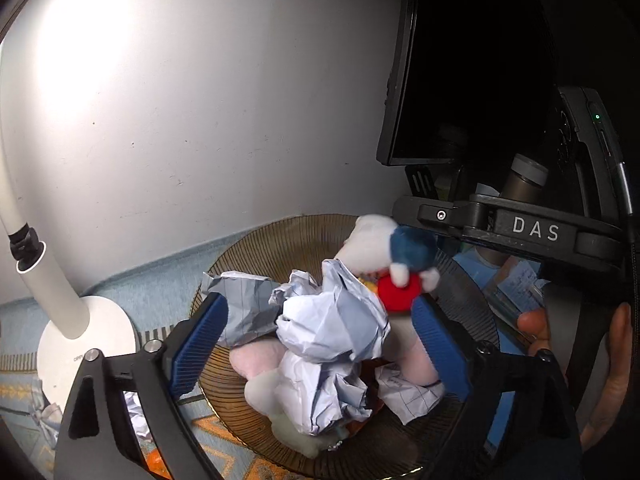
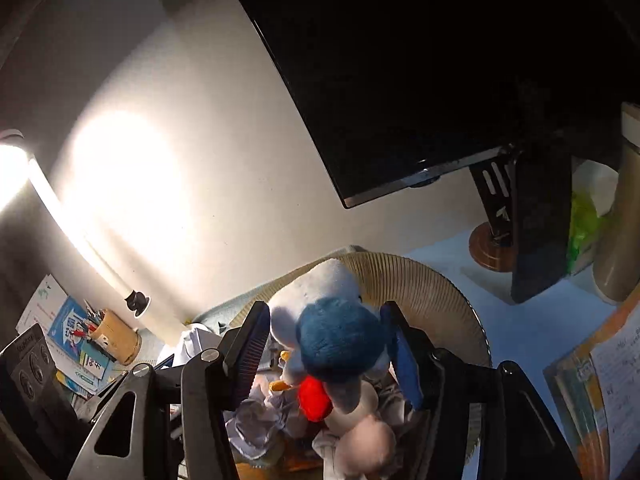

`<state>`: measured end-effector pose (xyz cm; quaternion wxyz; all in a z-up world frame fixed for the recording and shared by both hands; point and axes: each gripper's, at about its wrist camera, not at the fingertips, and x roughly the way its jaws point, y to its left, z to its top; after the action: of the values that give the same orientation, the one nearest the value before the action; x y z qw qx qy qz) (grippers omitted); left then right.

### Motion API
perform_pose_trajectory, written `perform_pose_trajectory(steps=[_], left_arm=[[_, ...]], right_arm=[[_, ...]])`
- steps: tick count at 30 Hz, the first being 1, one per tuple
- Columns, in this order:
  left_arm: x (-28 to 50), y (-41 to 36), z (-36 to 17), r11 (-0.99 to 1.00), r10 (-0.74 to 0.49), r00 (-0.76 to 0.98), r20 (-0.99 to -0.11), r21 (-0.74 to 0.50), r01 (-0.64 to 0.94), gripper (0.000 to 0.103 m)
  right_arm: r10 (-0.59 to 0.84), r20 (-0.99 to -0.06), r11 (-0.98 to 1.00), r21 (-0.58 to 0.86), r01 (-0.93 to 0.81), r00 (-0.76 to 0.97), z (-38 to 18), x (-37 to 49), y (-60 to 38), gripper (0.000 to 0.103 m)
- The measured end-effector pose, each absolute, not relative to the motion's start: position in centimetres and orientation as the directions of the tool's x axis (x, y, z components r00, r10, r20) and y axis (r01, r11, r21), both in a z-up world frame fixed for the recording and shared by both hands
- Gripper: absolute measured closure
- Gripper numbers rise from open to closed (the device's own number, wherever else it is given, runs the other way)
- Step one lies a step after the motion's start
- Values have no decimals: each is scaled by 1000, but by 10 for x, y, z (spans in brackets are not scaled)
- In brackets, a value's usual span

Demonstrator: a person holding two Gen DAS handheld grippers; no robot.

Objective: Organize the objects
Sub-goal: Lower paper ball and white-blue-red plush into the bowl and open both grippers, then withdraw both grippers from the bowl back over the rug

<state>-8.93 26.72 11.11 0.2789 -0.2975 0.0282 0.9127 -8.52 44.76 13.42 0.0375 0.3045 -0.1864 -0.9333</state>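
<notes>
A brown ribbed glass bowl [image 1: 280, 236] holds crumpled paper balls [image 1: 332, 324], a pink plush [image 1: 256, 360] and a white and blue plush toy with a red ball [image 1: 400, 252]. My left gripper [image 1: 320, 340] is open, its blue pads on either side of the top paper ball. In the right wrist view my right gripper [image 2: 328, 352] is open around the white and blue plush toy [image 2: 340, 340], which sits over the bowl [image 2: 440, 280]. The pads look close to the toy; contact is unclear.
A white desk lamp base [image 1: 80, 344] stands left of the bowl on a patterned cloth. A dark monitor [image 2: 400, 80] on a stand is behind. A pen holder [image 2: 116, 336] and booklets lie at the left, papers [image 2: 600, 380] at the right, a bottle [image 2: 624, 220] at the far right.
</notes>
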Motion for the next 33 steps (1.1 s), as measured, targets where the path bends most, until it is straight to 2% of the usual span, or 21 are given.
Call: perform_pose_trajectory(steps=[3,8,14,21,24,27,33], left_arm=[[-89,260,106,-844,495,-654,-571,-137,-519,5],[-70,229,110,-850,507,-662,-552,-189,-492,5],[-15,167,132,-879,477,-732,-487,-238,-414,6],[57,57,150,-954,276,-844,-460,-237,-183,5],[75,19,130,-970,186,-854,-487,-229,-81,5],[76,-8,96,-960,167,-825,-540,-281,-11,5],[70,-27,47,-957,117,-811,-574,-284,63,6]], right_arm=[[-199,-590,-930,365,-39,-782,125,-89,446,42],[-209,-588,-931,365,-26,-781,123,-59,443,42],[-264,-566,-927,372,44,-781,137,-4,417,42],[-390,-523,-893,416,172,-758,156,50,350,42],[-412,-552,-896,390,212,-725,140,58,307,42],[-432,-615,-896,376,236,-660,106,53,265,42],[-385,-653,-923,268,276,-652,49,42,221,42]])
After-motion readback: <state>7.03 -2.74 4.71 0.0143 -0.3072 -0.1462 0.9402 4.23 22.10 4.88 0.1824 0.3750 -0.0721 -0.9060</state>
